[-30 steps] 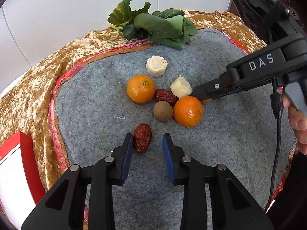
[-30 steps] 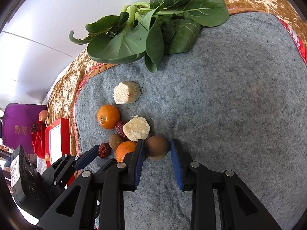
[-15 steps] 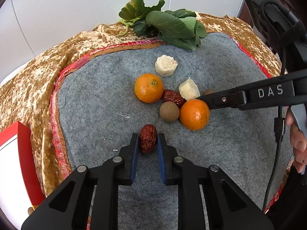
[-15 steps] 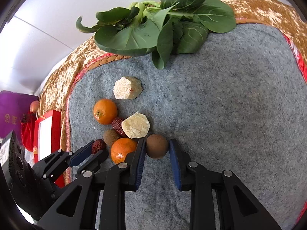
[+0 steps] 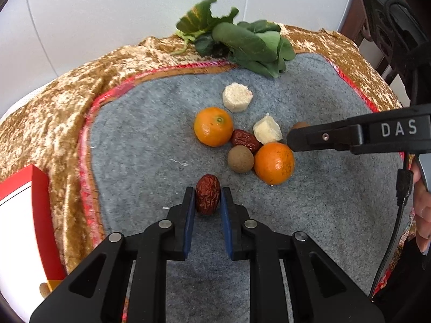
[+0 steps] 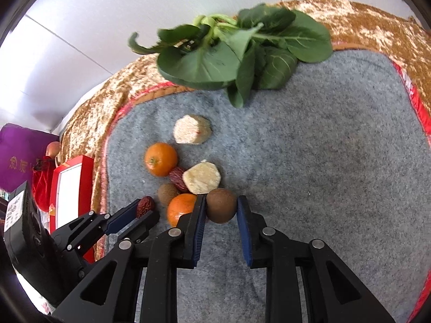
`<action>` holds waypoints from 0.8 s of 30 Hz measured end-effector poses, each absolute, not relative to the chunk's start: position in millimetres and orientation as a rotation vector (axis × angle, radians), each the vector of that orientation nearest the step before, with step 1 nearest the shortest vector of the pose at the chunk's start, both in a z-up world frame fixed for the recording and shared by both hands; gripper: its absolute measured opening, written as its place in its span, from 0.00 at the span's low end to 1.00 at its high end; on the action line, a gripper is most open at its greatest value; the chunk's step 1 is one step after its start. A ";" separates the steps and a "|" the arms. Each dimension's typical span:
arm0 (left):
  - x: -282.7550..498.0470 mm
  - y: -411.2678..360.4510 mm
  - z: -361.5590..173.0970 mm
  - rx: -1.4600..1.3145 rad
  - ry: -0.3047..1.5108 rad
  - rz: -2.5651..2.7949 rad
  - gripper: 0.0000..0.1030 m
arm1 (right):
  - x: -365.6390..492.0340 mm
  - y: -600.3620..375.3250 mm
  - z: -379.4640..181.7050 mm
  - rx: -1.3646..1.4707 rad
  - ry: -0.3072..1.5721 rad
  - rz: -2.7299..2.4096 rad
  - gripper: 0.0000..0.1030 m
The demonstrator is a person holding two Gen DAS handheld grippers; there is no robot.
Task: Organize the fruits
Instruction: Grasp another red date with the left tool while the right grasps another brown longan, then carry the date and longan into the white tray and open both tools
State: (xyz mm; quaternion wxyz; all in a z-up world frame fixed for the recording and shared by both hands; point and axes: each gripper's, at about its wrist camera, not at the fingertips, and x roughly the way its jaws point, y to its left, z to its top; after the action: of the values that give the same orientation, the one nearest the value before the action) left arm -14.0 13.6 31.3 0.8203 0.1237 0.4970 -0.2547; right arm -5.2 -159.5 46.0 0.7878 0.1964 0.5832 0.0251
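wall: pale panelled wall runs along the far side | furniture: dark wooden chair far right | left: purple cushion | light: soft, even daylight

Bare grey felt mat right of the fruit cluster; leafy greens along its far edge.

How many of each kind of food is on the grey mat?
Oranges: 2
Red dates: 2
Round brown fruits: 2
Pale chunks: 2
Leafy greens: 1 bunch
Total: 9
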 end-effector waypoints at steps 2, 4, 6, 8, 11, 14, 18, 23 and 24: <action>-15.7 17.9 38.3 0.251 1.043 -0.530 0.16 | -7.2 -158.0 51.4 0.422 1.238 0.063 0.23; -18.9 24.7 47.5 0.231 1.026 -0.517 0.16 | -9.2 -153.1 58.6 0.411 1.216 0.079 0.23; -22.7 32.2 56.0 0.229 1.009 -0.484 0.16 | -12.1 -148.7 67.1 0.406 1.191 0.119 0.23; -25.5 43.7 62.9 0.196 1.011 -0.452 0.16 | -13.4 -139.1 71.5 0.392 1.175 0.157 0.23; -29.4 64.8 72.0 0.177 1.007 -0.377 0.16 | -15.3 -117.6 73.5 0.361 1.171 0.215 0.23; -32.5 91.3 80.1 0.139 1.008 -0.313 0.16 | -17.6 -90.5 73.5 0.323 1.169 0.288 0.23; -36.7 133.4 90.3 0.074 1.004 -0.238 0.16 | -25.7 -44.4 74.0 0.260 1.161 0.417 0.23; -40.0 179.5 92.0 0.025 1.009 -0.136 0.16 | -41.8 8.7 81.2 0.158 1.109 0.548 0.22; -41.7 189.0 92.0 0.014 1.010 -0.119 0.16 | -45.9 19.2 81.7 0.145 1.100 0.565 0.22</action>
State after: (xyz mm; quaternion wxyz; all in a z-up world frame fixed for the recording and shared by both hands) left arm -41.7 189.0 92.0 0.8735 0.0069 0.4834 -0.0568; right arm -45.9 19.2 81.7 0.8125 0.0680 0.5151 0.2645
